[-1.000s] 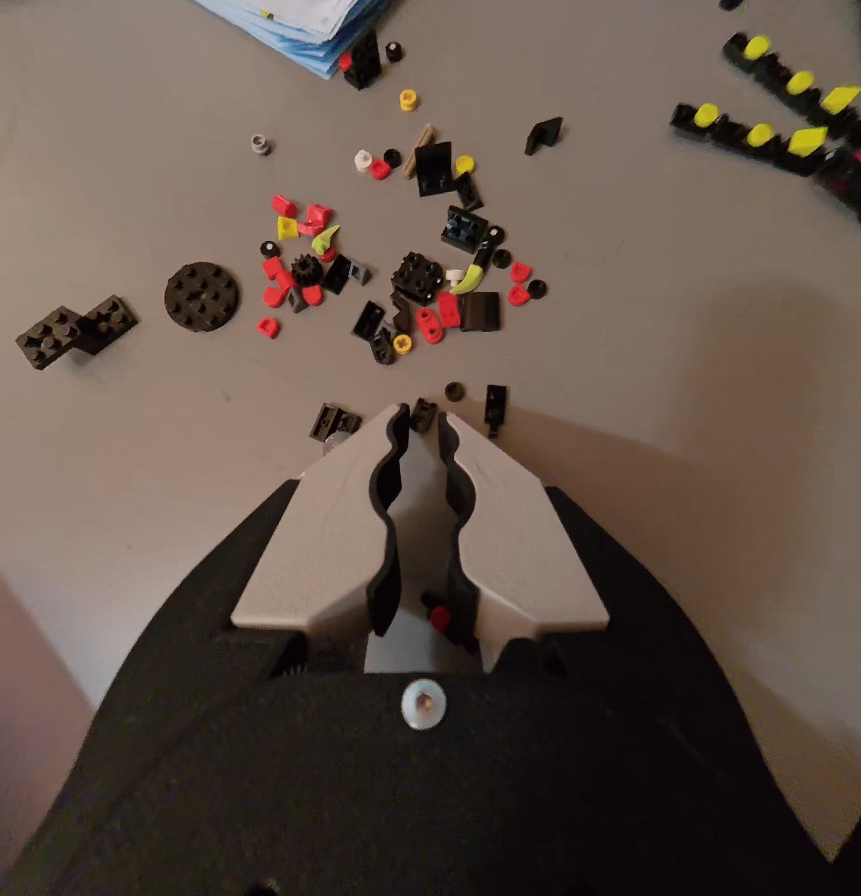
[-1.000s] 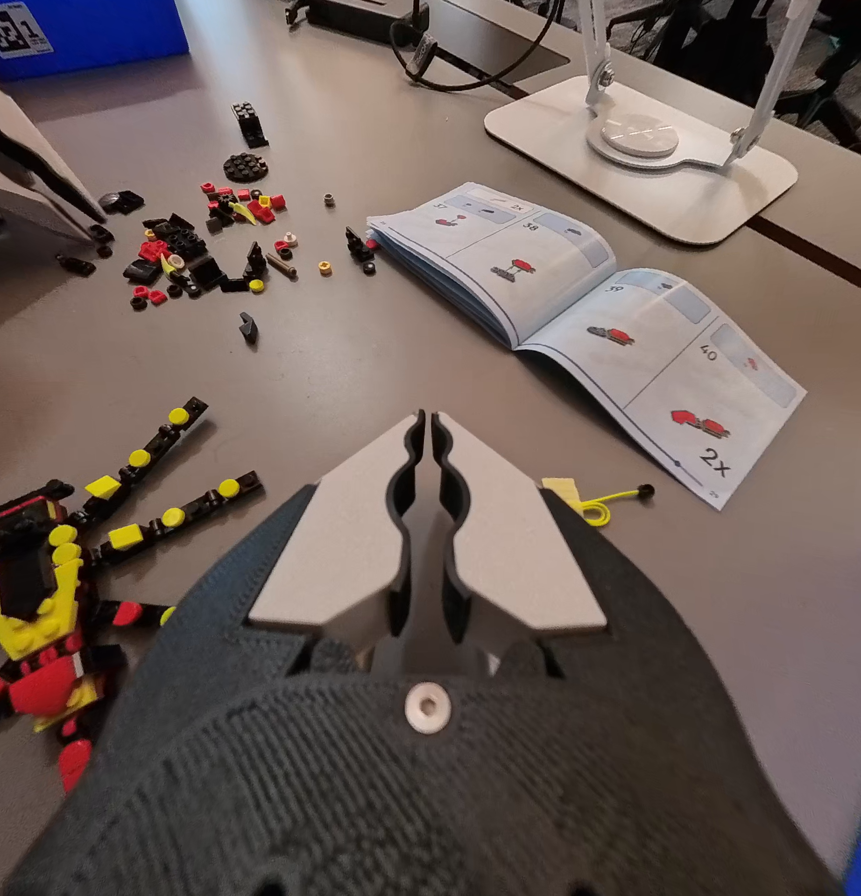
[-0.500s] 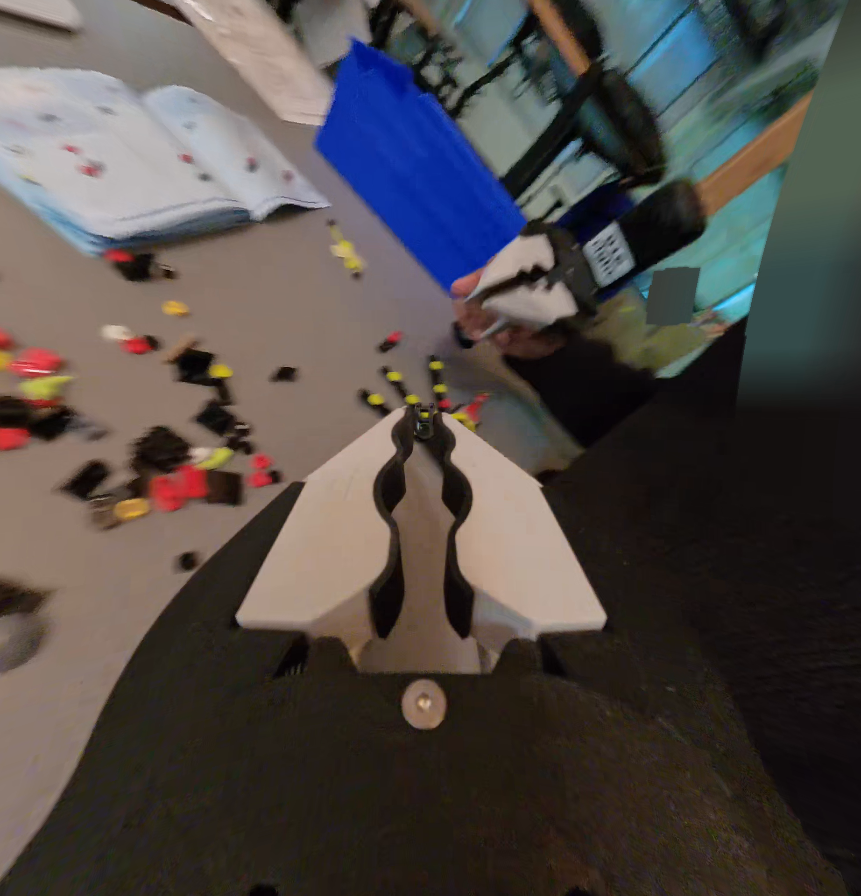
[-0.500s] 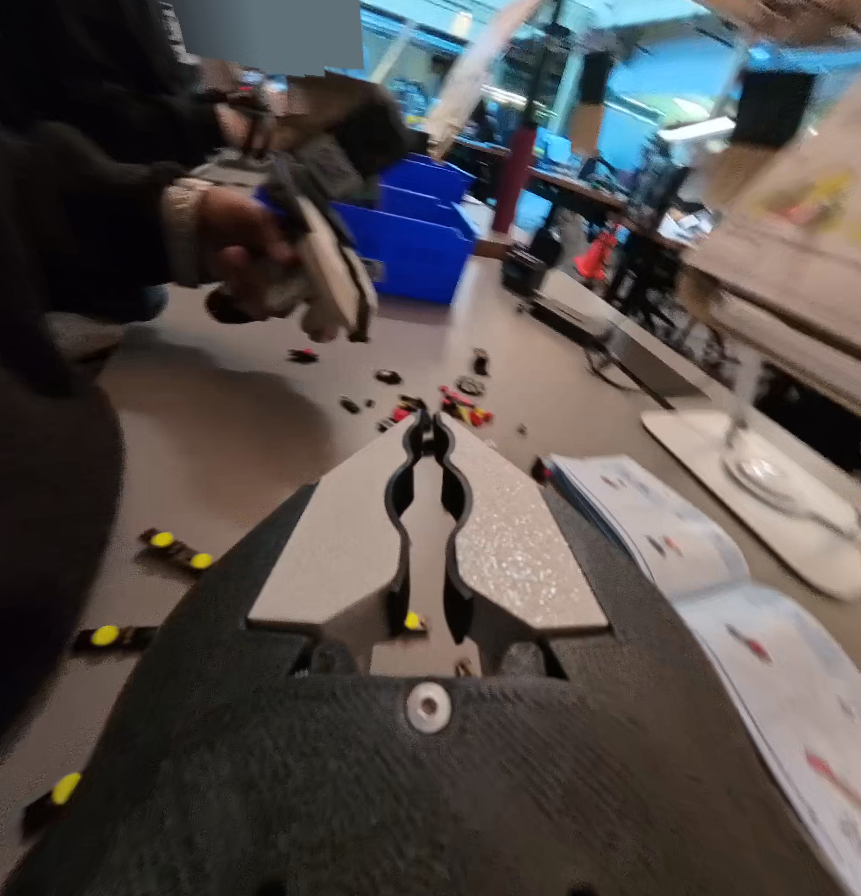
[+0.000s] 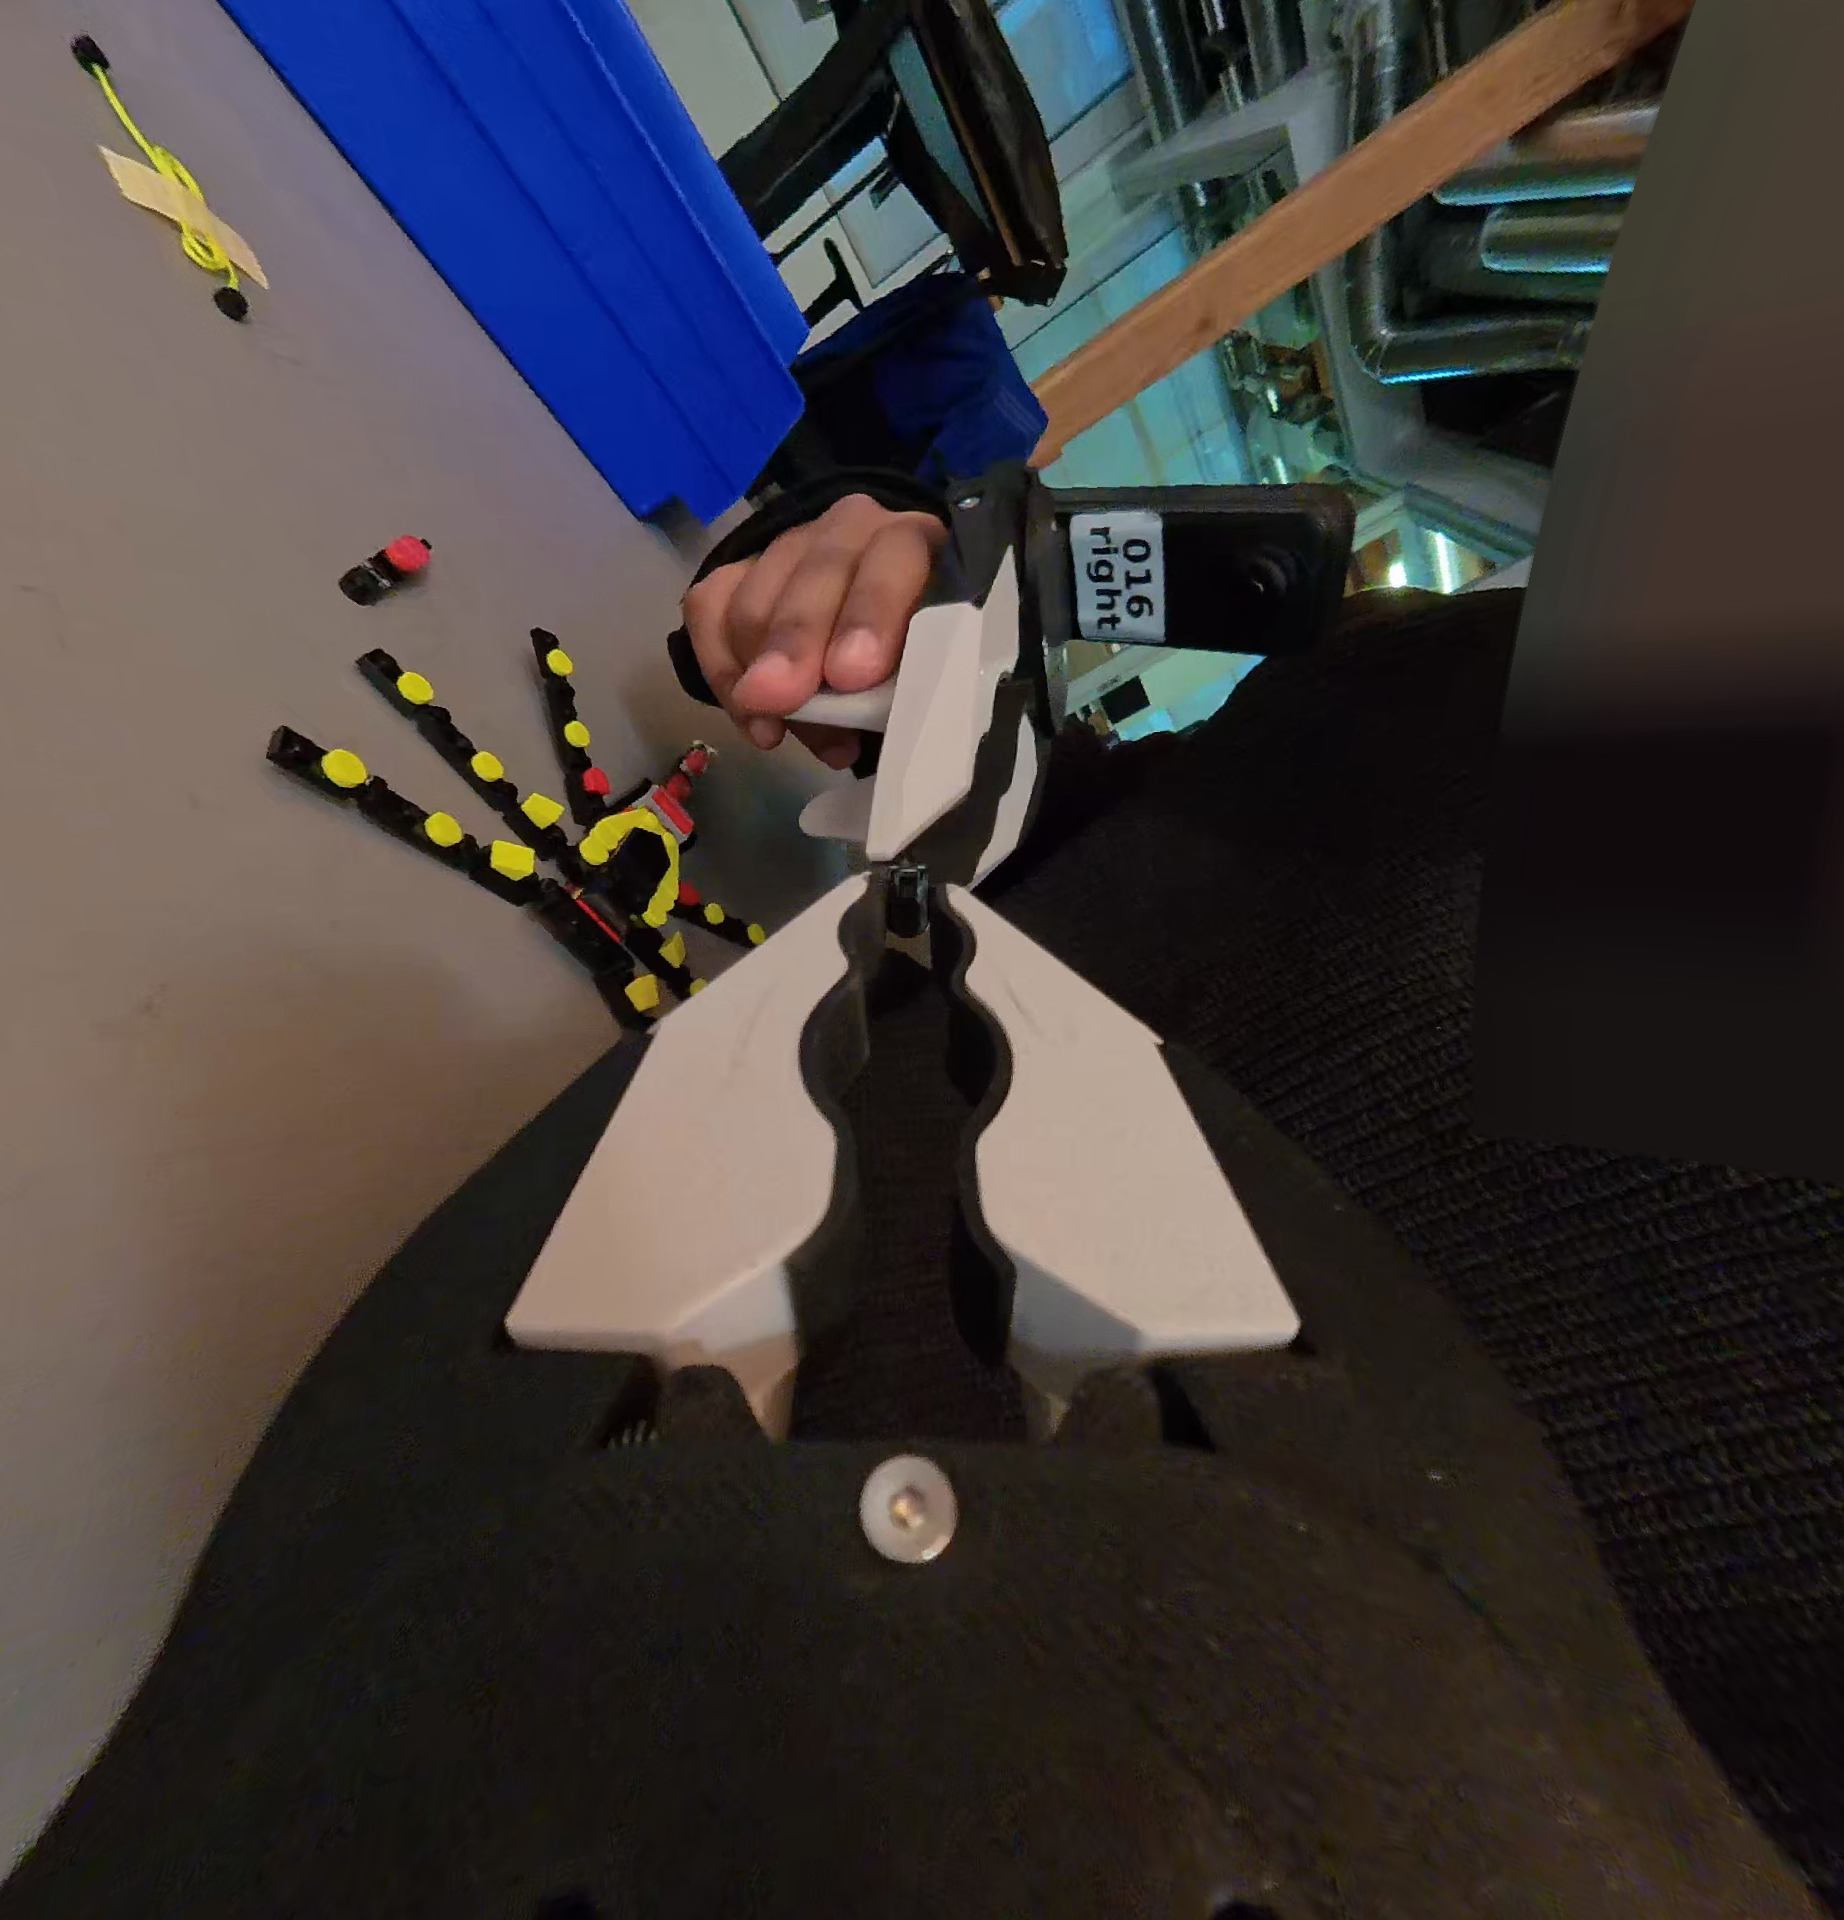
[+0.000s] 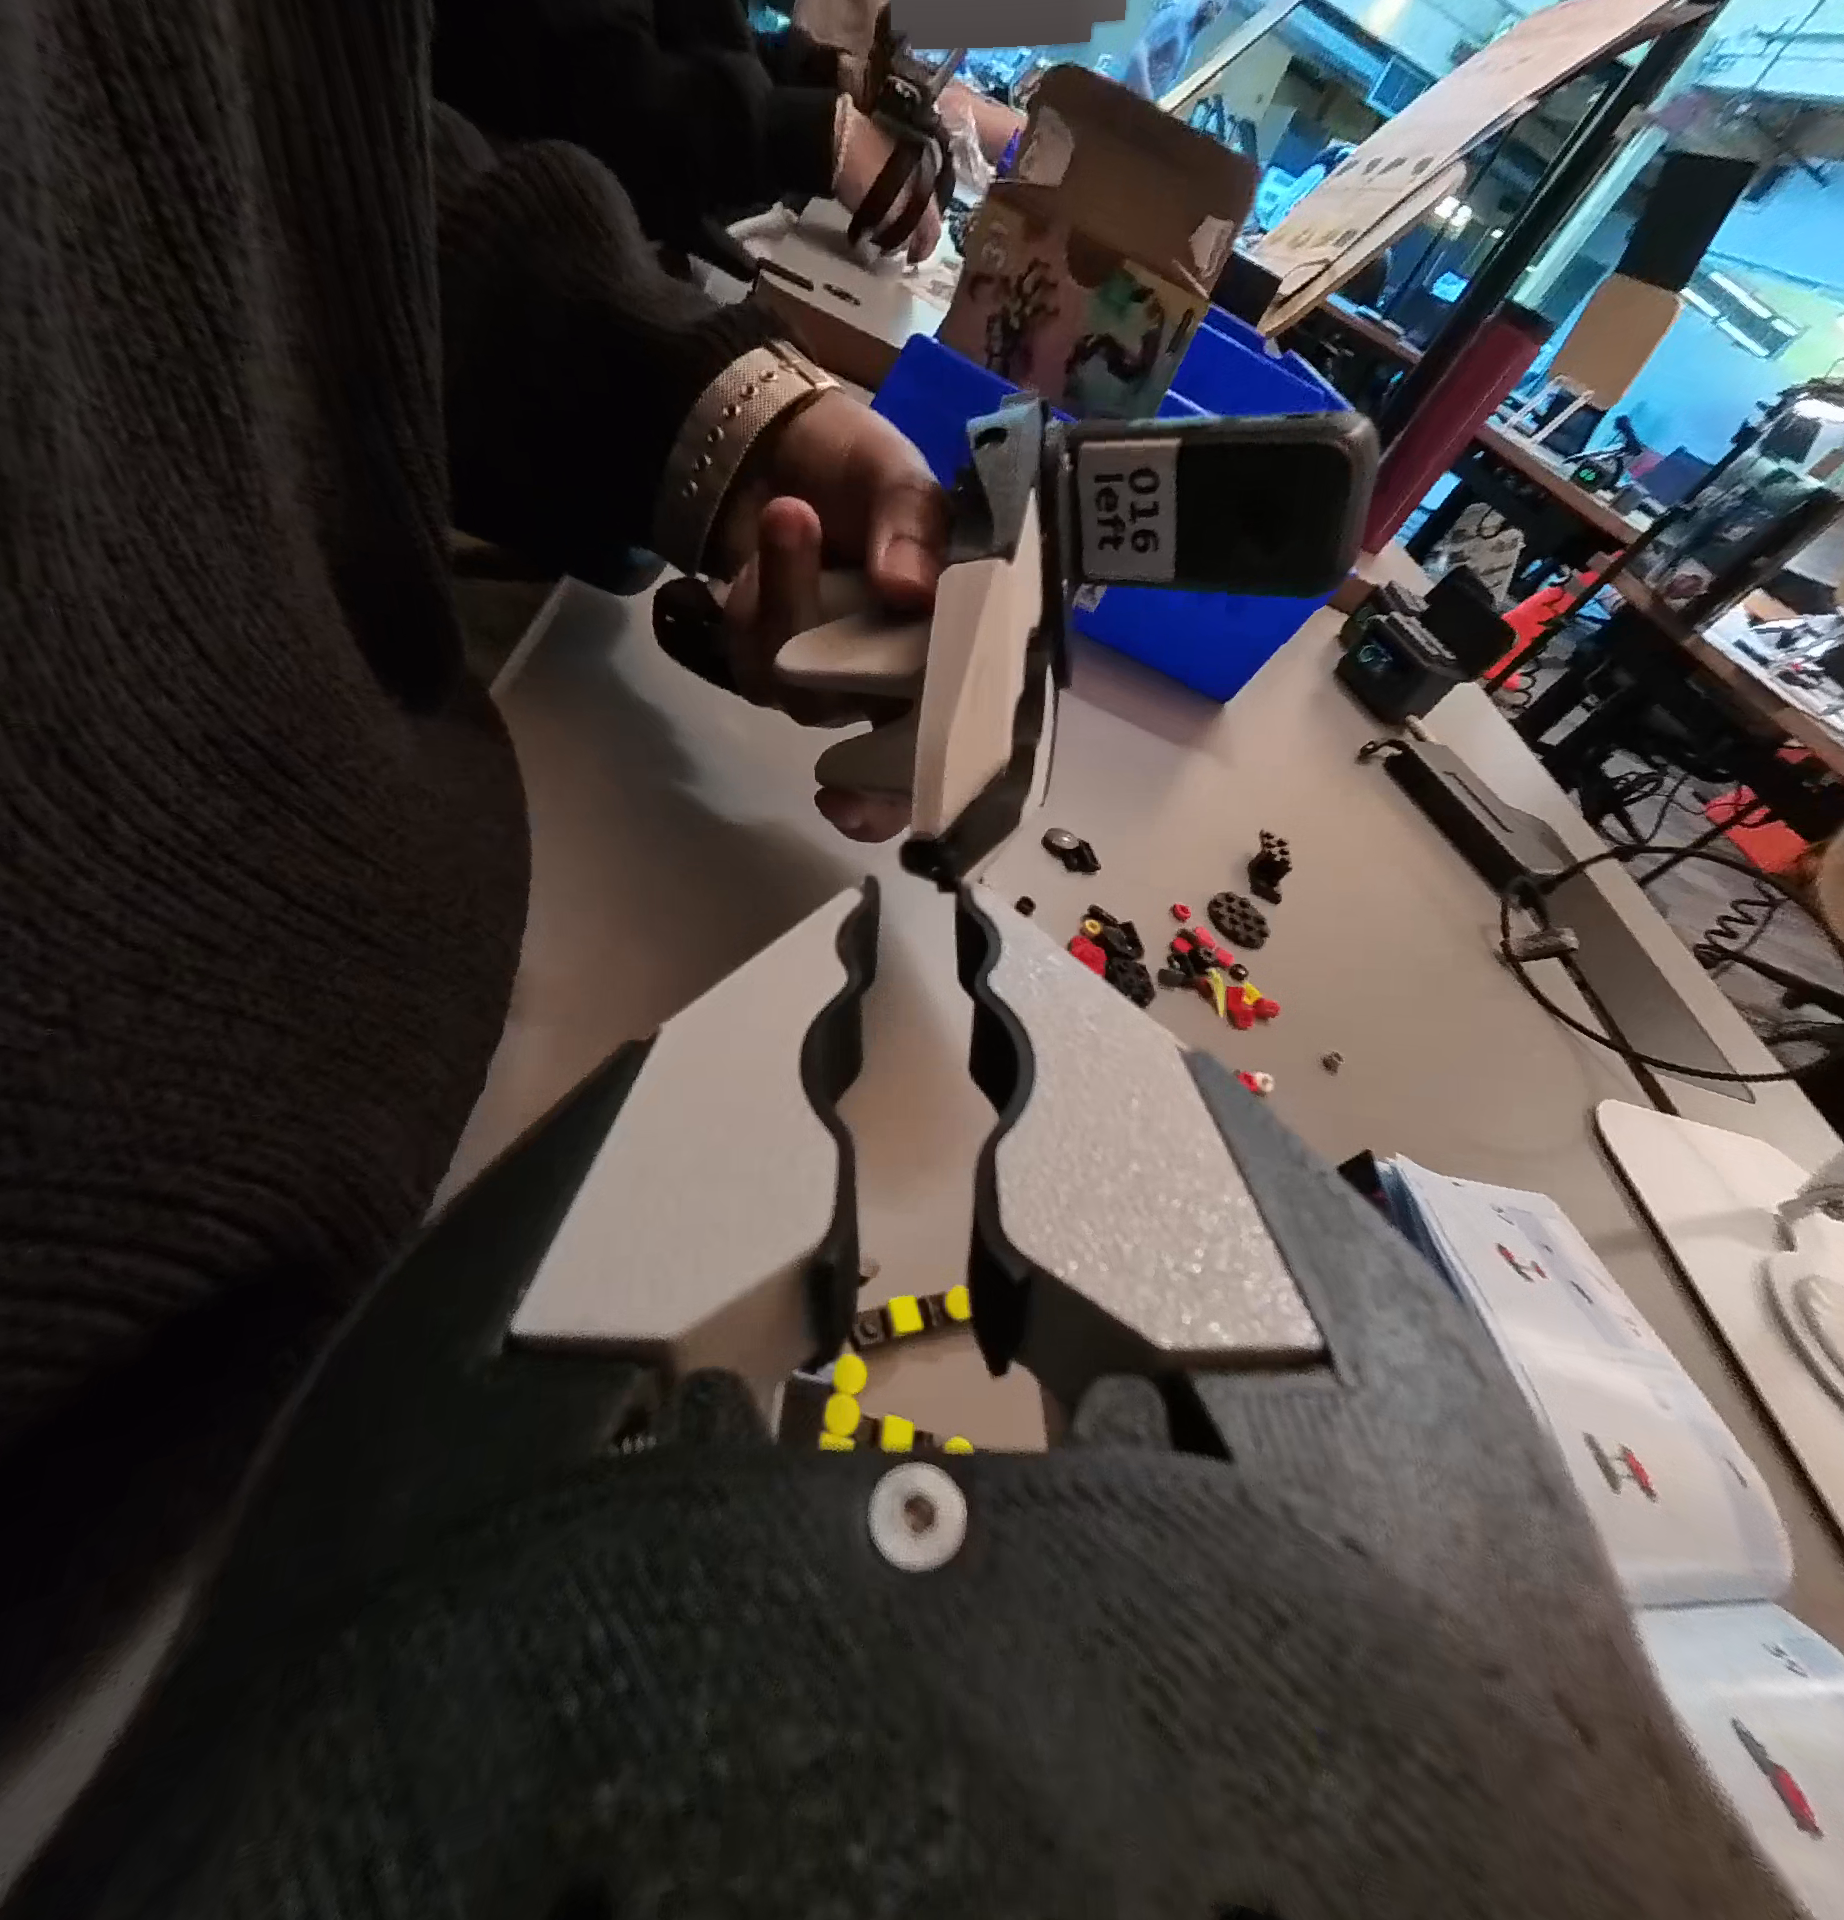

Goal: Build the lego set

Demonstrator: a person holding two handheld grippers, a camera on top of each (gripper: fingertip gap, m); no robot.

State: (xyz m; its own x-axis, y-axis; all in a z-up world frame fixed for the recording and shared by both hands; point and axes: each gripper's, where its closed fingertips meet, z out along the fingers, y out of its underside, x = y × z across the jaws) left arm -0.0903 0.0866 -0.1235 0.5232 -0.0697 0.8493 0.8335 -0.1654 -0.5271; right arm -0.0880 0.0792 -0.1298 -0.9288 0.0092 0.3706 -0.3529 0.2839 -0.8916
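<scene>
1. Left gripper (image 5: pixel 905 902): jaws nearly closed, pinching a small black piece (image 5: pixel 907 900) at the very tips, raised above the worktop (image 5: pixel 170 935).
2. Right gripper (image 6: pixel 916 896): jaws parted by a narrow gap, empty, tips just beside that piece; seen also in the left wrist view (image 5: pixel 933 831).
3. Risk, as a judgement: tiny piece, hard glossy plastic, shallow tip grip; likely to twist or drop during a mid-air handover if one pair of jaws releases before the other closes.
4. Jaws: pale grey matte faces, black wavy inner edges.
5. Below: partly built spider model (image 5: pixel 627 862), black legs studded with yellow rounds and wedges, flat on smooth grey worktop.
6. Farther off: loose pieces (image 6: pixel 1188 956) in red, black and yellow, scattered; open instruction booklet (image 6: pixel 1583 1392), thin paper; blue plastic bin (image 5: pixel 544 208).
</scene>
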